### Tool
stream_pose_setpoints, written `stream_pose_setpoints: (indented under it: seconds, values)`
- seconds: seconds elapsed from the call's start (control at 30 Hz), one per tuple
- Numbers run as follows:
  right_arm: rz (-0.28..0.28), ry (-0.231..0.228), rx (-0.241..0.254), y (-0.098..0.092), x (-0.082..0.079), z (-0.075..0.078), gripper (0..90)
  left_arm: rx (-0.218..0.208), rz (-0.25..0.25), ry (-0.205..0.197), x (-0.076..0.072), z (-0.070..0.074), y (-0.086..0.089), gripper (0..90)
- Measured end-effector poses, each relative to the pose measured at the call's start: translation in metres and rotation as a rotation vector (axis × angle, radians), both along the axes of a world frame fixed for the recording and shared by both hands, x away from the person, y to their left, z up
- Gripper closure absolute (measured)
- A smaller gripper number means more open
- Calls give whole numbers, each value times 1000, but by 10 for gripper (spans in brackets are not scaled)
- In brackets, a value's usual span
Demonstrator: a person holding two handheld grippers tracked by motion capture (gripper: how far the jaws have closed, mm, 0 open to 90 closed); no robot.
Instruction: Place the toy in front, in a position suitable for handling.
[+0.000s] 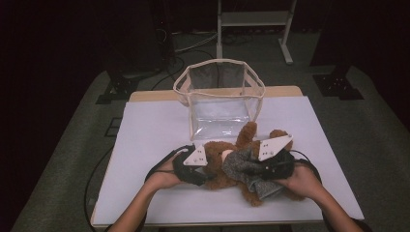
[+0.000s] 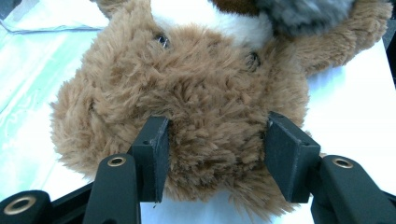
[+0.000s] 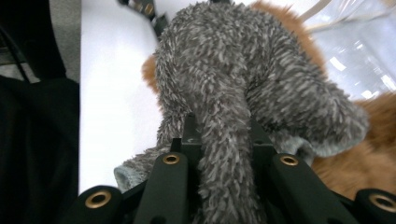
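While the left gripper clamps the bear's head, jaws pressed into the fur on either side, the bear lies on the white table near its front edge, just ahead of the clear bag. The grey garment wraps the bear's middle, one brown limb sticking out towards the bag. Farther right, the right gripper pinches a fold of the grey garment, its jaws squeezed close on the fuzzy cloth, with the bear's brown fur showing beside it.

The step in hand looks like working the garment along the bear's body, one gripper anchoring the toy and the other hauling cloth; whether it goes on or comes off I cannot tell. The next move likely calls for a steady pull along the body while the head stays pinned. If the head grip slips, the whole bear may slide with the cloth.
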State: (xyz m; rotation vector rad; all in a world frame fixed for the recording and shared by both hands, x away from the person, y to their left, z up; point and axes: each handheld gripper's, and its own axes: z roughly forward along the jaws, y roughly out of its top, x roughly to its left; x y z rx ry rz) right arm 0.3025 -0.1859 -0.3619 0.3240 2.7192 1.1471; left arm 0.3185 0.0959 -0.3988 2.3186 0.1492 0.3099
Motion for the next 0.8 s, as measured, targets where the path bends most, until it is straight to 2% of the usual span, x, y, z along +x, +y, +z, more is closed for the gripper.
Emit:
stream_pose_setpoints:
  seconds: [0.17, 0.27, 0.3, 0.4, 0.47, 0.6, 0.8]
  values:
    - [-4, -14, 20, 8, 17, 14, 742, -5, -3, 6, -2, -1, 1, 449]
    - [-17, 12, 24, 8, 29, 14, 740, -5, -2, -3, -2, 1, 3, 441]
    - [-24, 27, 27, 7, 31, 11, 740, -17, 3, -1, -2, 2, 4, 428]
    - [-21, 69, 46, 1, 30, 2, 740, -44, 6, -11, -3, 5, 6, 380]
    - [-12, 82, 53, -1, 27, 0, 740, -46, 4, -23, -3, 7, 5, 372]
    - [-1, 88, 40, -2, 24, 4, 740, -32, -6, -16, -3, 6, 0, 406]
    - [18, 94, 18, 15, 42, 15, 741, -12, -13, -29, -5, 2, -1, 418]
